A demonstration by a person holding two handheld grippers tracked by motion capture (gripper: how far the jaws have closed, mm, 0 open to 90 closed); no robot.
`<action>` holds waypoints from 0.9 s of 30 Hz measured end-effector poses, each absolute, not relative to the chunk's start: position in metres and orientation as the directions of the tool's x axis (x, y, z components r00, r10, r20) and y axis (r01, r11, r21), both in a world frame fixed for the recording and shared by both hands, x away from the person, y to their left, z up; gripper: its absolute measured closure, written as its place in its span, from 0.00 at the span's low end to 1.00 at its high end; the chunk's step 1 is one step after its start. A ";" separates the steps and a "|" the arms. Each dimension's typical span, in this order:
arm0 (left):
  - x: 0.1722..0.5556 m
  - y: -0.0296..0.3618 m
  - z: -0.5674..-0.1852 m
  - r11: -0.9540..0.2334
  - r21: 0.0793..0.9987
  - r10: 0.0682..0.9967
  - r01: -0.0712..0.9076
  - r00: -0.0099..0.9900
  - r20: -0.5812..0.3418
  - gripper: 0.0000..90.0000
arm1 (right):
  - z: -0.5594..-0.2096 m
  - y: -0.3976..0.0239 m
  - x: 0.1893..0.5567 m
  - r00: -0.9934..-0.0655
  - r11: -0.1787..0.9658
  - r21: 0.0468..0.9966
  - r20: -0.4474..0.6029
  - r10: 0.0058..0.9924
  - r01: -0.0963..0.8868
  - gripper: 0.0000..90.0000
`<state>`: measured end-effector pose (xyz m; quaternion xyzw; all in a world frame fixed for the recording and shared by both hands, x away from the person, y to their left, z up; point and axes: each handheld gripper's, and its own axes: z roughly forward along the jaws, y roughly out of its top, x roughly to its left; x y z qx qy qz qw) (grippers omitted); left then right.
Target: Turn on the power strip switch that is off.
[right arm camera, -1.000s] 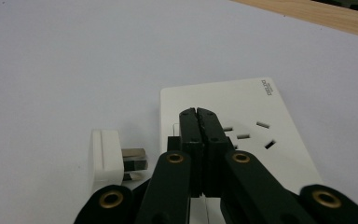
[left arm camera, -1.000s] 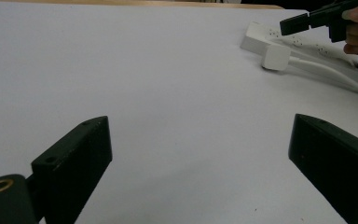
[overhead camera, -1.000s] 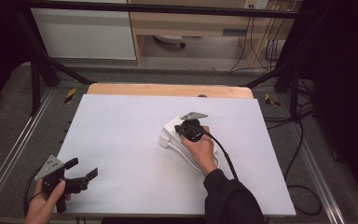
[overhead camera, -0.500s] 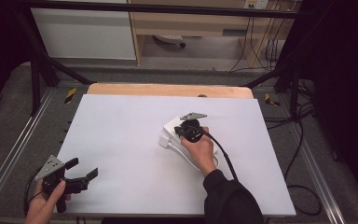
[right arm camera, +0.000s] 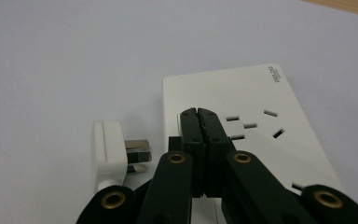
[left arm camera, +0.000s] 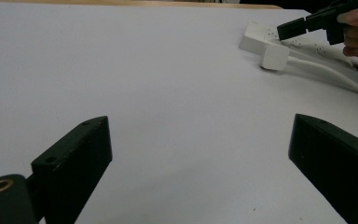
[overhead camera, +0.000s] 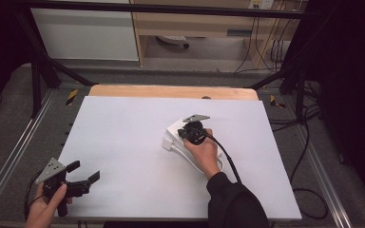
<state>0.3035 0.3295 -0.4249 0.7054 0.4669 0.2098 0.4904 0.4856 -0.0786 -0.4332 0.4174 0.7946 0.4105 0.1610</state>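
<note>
The right claw (overhead camera: 188, 134) has hardly stirred over the last second; it hangs at the same spot above the power strip (right arm camera: 242, 105), its two black jaws pressed flat together and pinching nothing; the left claw (overhead camera: 83, 173) likewise keeps its place near the front edge of the worktop (overhead camera: 123, 123), jaws spread wide and empty, with bare white surface between them. So nothing has shifted, and I would judge the work to be paused between moves: the plug (right arm camera: 109, 154) lies out of its socket, and the right claw has yet to open to take it.

From the right claw's own view, the plug lies just to the left of the closed tips, apart from them, flat on its side with its metal prongs pointing towards the strip; the strip lies directly beneath and beyond the tips.

The strip is a flat slab of smooth, glossy white plastic with rounded corners and dark slotted sockets; a small grey brand mark sits at its far corner, too small to read; the plug is a blocky white body, its prongs dull flat metal; the worktop is a matte, pale sheet; a white cable (overhead camera: 221, 164) curls out beside the person's right hand (overhead camera: 202, 154).
</note>
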 end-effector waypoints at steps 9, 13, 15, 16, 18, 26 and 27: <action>0.304 0.329 -0.425 -0.085 0.888 0.864 0.451 0.477 -0.160 0.07 | -0.434 -0.077 0.486 -0.600 0.322 0.785 0.077 0.797 0.529 1.00; 0.303 0.329 -0.425 -0.084 0.889 0.864 0.451 0.477 -0.161 0.07 | -0.434 -0.077 0.486 -0.600 0.325 0.784 0.075 0.797 0.529 1.00; 0.303 0.329 -0.425 -0.083 0.889 0.864 0.451 0.476 -0.161 0.07 | -0.434 -0.077 0.486 -0.598 0.323 0.784 0.076 0.798 0.531 1.00; 0.303 0.329 -0.425 -0.084 0.889 0.864 0.450 0.477 -0.160 0.07 | -0.434 -0.077 0.486 -0.596 0.321 0.783 0.078 0.799 0.532 1.00; 0.303 0.329 -0.425 -0.083 0.889 0.863 0.450 0.478 -0.161 0.07 | -0.434 -0.077 0.486 -0.592 0.315 0.783 0.084 0.801 0.536 1.00; 0.303 0.329 -0.425 -0.083 0.889 0.863 0.449 0.478 -0.161 0.07 | -0.434 -0.077 0.486 -0.592 0.317 0.781 0.082 0.802 0.538 1.00; 0.303 0.329 -0.425 -0.084 0.889 0.863 0.449 0.479 -0.161 0.07 | -0.434 -0.077 0.486 -0.592 0.318 0.780 0.082 0.802 0.539 1.00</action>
